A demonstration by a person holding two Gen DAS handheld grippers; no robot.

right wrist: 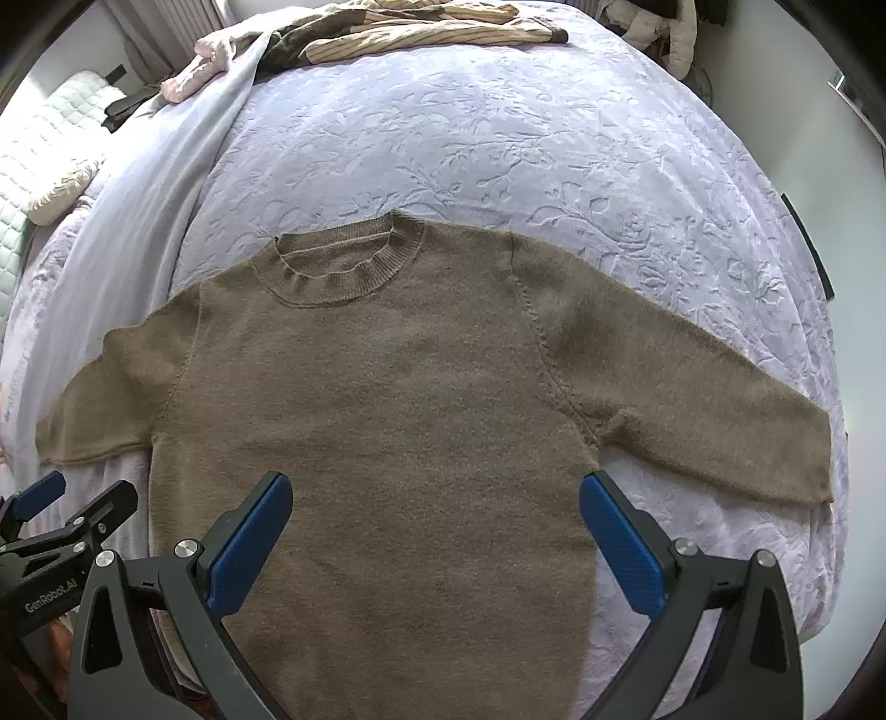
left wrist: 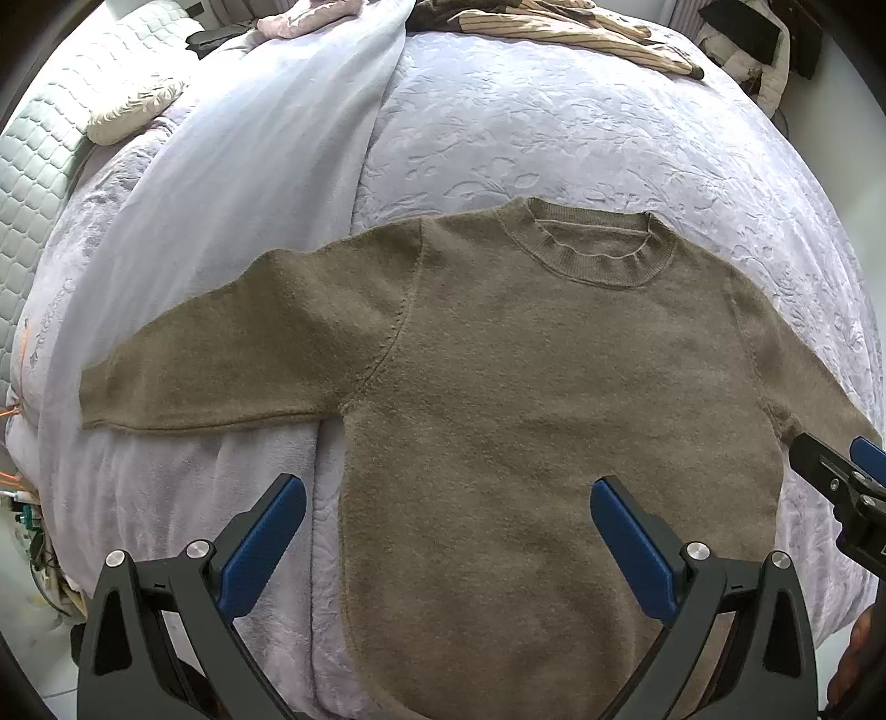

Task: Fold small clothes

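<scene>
Left wrist | sweater [left wrist: 498, 387] flat on bed [left wrist: 554, 138] | both tongs [left wrist: 448, 531] [right wrist: 437, 526] wide apart, empty

The olive-brown knitted sweater [left wrist: 498, 387] has its hem cut off at six o'clock in both views. In the left wrist view its sleeve end at three o'clock is hidden behind the right claw [left wrist: 847, 471]. The striped beige garment [right wrist: 421, 27] at twelve o'clock runs off the frame.
</scene>
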